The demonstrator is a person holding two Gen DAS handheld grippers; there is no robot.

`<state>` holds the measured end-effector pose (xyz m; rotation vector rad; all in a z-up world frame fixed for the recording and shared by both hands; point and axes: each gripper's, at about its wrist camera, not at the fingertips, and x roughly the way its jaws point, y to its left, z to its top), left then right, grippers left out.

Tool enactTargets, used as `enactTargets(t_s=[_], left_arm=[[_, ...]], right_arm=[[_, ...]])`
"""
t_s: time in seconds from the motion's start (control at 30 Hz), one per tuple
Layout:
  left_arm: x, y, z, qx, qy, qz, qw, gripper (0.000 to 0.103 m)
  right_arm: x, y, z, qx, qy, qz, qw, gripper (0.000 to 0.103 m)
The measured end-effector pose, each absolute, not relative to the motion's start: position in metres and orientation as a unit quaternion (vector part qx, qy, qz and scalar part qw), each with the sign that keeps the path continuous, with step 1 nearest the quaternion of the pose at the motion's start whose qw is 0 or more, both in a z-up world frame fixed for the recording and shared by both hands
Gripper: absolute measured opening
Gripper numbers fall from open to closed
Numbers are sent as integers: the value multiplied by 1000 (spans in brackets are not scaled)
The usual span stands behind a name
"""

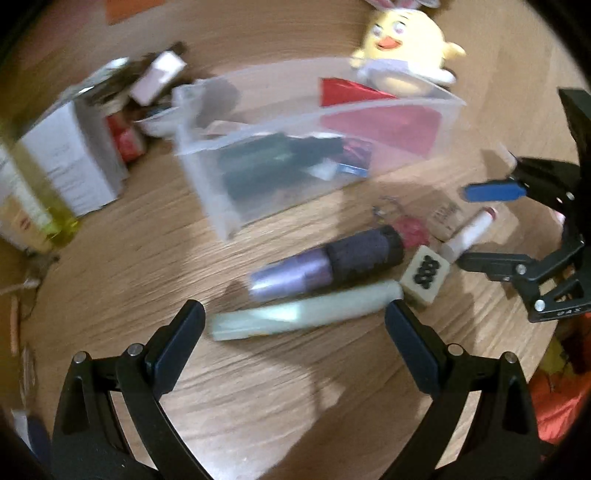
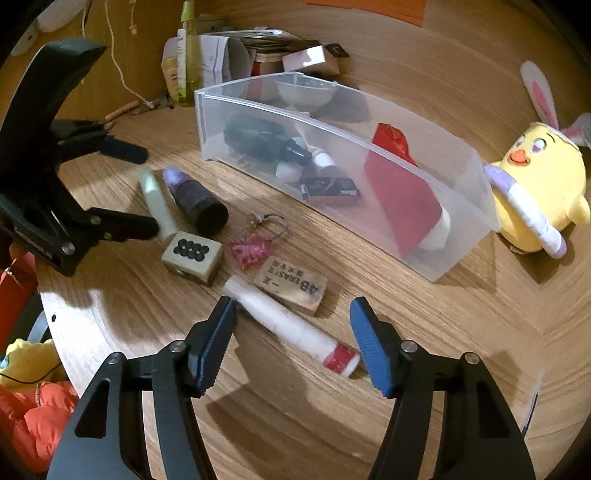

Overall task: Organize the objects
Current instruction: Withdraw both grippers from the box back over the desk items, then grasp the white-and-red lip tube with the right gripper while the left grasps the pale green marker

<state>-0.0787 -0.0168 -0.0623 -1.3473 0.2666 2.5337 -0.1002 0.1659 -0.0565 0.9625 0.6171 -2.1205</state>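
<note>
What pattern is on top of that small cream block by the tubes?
Rows of black dots on the cream block, clearest in the right wrist view.

left wrist view smeared with blur; rabbit ears (image 1: 400, 3) cut off above the yellow chick toy (image 1: 406, 51)
</note>
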Motion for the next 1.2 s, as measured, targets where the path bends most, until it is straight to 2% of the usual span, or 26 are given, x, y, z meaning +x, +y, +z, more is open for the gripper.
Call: enactTargets(t_s=[0.13, 0.17, 0.23, 0.3, 0.33, 0.47, 0.57, 0.8, 0.83, 0.9, 0.93, 1.17, 1.2], left_arm=[[-85, -15, -69, -482, 77, 861, 144, 99], [-84, -18, -68, -480, 68, 863, 142, 99], [-81, -20, -67, -477, 56, 867, 132, 92], [-75, -21, -65, -470, 56, 872, 120, 79], [-72, -21, -64, -469, 55, 874, 118, 77], [-57, -17, -62, -466, 49, 876, 117, 57], [-43, -12, -60, -467, 50, 875, 121, 47], [-35, -10, -57, -467, 59, 874, 119, 47], [-36, -10, -54, -464, 60, 876, 118, 49], [-40, -9, -52, -457, 62, 879, 118, 60], [-42, -7, -51, -455, 63, 880, 121, 62], [-66, 21, -57, -458, 97, 871, 148, 61], [-69, 23, -59, -461, 96, 869, 150, 53]], right_arm=[[-100, 165, -57, 374, 242, -819, 362, 60], [-100, 165, -57, 374, 240, -819, 362, 56], [-101, 167, -56, 378, 234, -818, 366, 46], [-101, 168, -56, 380, 230, -817, 368, 38], [-100, 168, -56, 379, 231, -818, 366, 36], [-95, 170, -55, 371, 239, -823, 358, 28], [-92, 174, -56, 370, 238, -824, 356, 27], [-90, 184, -57, 372, 234, -827, 350, 26], [-89, 185, -58, 373, 232, -827, 350, 26], [-90, 187, -58, 375, 229, -827, 350, 26], [-90, 187, -58, 375, 228, -827, 350, 26], [-95, 184, -61, 383, 214, -823, 362, 26], [-95, 184, -61, 383, 212, -823, 363, 26]])
